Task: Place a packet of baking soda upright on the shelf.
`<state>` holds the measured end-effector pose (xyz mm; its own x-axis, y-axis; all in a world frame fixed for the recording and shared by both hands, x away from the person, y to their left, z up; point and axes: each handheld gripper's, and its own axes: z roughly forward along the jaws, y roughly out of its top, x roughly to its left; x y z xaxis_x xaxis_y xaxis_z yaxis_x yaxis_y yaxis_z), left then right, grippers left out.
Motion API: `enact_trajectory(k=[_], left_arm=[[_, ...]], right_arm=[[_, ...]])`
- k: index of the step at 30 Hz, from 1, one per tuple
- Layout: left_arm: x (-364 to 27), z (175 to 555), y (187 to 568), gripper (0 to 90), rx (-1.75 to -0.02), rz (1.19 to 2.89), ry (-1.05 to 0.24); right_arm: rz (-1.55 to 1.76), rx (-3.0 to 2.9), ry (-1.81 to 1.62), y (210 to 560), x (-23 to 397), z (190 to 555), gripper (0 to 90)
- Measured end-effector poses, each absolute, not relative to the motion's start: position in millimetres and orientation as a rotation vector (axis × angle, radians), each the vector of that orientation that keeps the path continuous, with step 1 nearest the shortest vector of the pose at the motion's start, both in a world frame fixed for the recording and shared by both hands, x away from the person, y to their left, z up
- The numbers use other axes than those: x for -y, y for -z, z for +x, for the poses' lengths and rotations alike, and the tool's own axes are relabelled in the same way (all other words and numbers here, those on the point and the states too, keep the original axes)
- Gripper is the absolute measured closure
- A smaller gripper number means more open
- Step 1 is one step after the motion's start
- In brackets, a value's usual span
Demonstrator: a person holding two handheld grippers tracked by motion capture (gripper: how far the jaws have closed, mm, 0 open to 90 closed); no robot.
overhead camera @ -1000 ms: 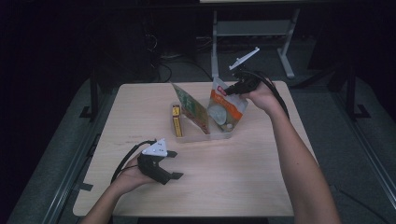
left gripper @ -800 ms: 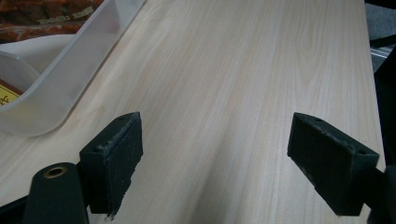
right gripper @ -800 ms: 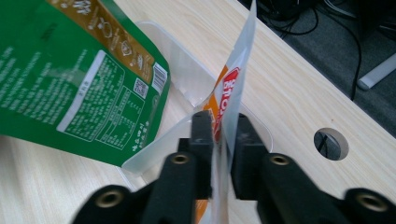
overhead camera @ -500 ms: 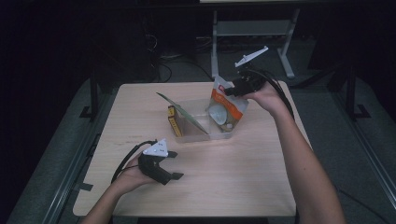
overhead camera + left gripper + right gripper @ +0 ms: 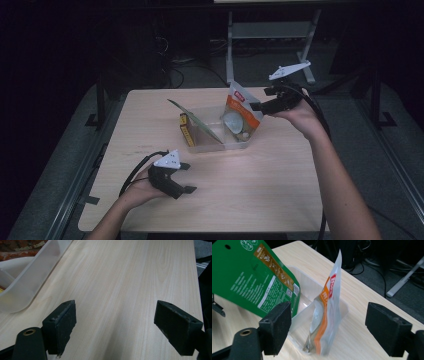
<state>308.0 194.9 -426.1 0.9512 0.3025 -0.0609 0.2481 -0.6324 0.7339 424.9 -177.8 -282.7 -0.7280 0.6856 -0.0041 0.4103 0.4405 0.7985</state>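
Orange and white, the snack pouch (image 5: 241,114) now stands on edge at the right end of the clear plastic bin (image 5: 235,144), free of any grip. A second ago the right gripper (image 5: 261,106) was clamped on its top; its jaws have just been opening and now stand wide apart, with the pouch between them in the right gripper view (image 5: 325,315) but no pad touching it. Compared with the earlier pictures, that gripper sits a little farther to the right and off the bag, hanging just beside the pouch's upper corner over the far right part of the wooden table (image 5: 280,195).

At the bin's left end a green packet (image 5: 192,120) leans at a slant, and it lies flatter than it did a second ago. A yellow box (image 5: 186,132) stands just outside the bin's left wall.

Near the person's side, the left gripper (image 5: 186,179) rests on the table with its jaws spread and nothing between them; it looks the same as before.

I read this as the release: the pouch has been delivered into the bin and let go. It looks lightly balanced against the right wall, so it may tip as the gripper leaves.
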Motion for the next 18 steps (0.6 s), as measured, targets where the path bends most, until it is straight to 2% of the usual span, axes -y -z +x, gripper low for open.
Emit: enact_trajectory(k=[8,18], left_arm=[[-194.3,307.2,426.4,16.9,-0.388,2.292,-0.083],[-199.1,305.6,419.6,16.9,-0.429,2.259,-0.075]], right_arm=[[0.936,-2.320,-1.226,290.7,201.2,395.8,20.0],[0.950,-2.332,-1.228,310.1,212.6,379.6,20.3]])
